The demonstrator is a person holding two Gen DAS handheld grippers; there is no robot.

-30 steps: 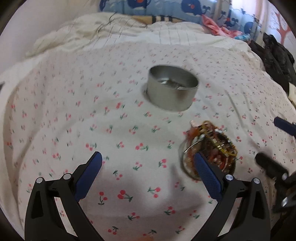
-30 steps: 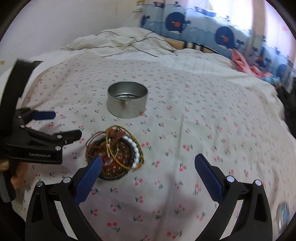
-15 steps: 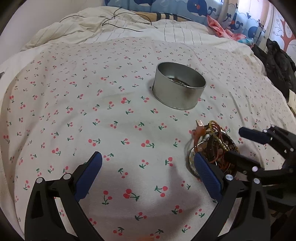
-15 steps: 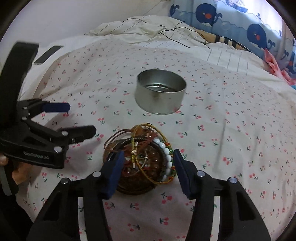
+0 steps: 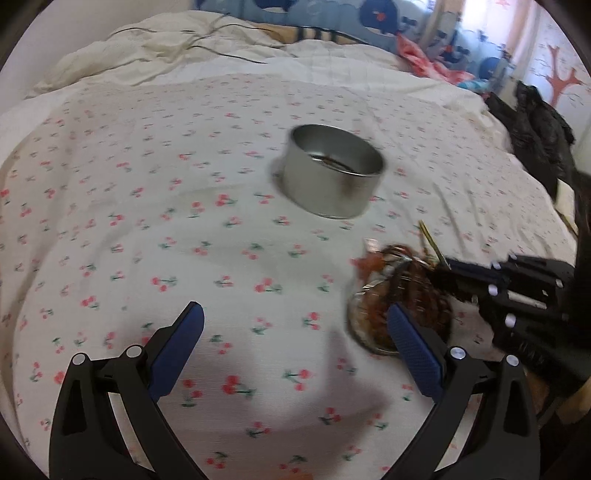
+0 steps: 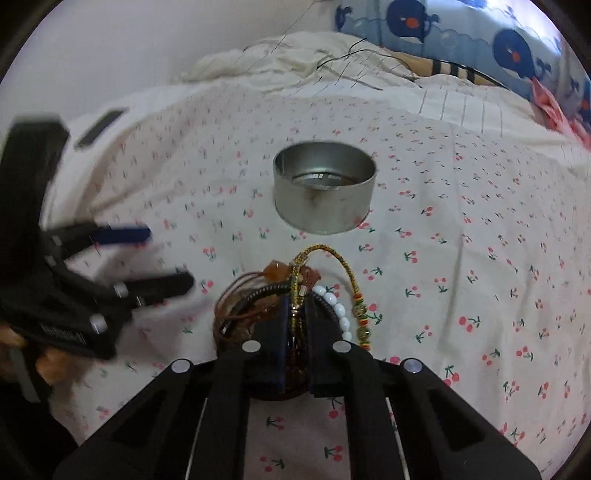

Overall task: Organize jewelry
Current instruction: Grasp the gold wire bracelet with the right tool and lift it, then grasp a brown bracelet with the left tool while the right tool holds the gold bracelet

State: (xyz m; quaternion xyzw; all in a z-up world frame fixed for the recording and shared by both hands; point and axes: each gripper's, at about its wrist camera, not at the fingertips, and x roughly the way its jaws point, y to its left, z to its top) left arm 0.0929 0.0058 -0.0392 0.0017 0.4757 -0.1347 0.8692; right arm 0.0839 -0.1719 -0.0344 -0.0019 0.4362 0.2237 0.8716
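A tangle of bracelets [image 6: 240, 306] lies heaped on a small round dish [image 5: 360, 325] on the cherry-print bedsheet. My right gripper [image 6: 297, 306] is closing its jaws over the heap, and its pads pinch a gold braided bracelet [image 6: 308, 254] whose loop arches up beyond the fingertips. A white bead bracelet [image 6: 338, 308] curls just right of the pads. In the left wrist view the right gripper [image 5: 443, 271] comes in from the right over the bracelets [image 5: 406, 295]. My left gripper [image 5: 293, 317] stands open and holds nothing, left of the dish. A round metal tin [image 6: 325, 192] stands beyond the heap.
A rumpled white duvet [image 6: 295, 62] with a thin cable lies at the back, before a whale-print pillow [image 6: 461, 33]. Dark clothes [image 5: 535, 122] are piled at the bed's right edge. A flat dark object [image 6: 99, 127] lies far left. A hand [image 6: 55, 362] holds the left gripper.
My right gripper went from wide open to shut while moving down over the bracelet heap, taking hold of the gold braided bracelet. The left gripper stayed open and in place.
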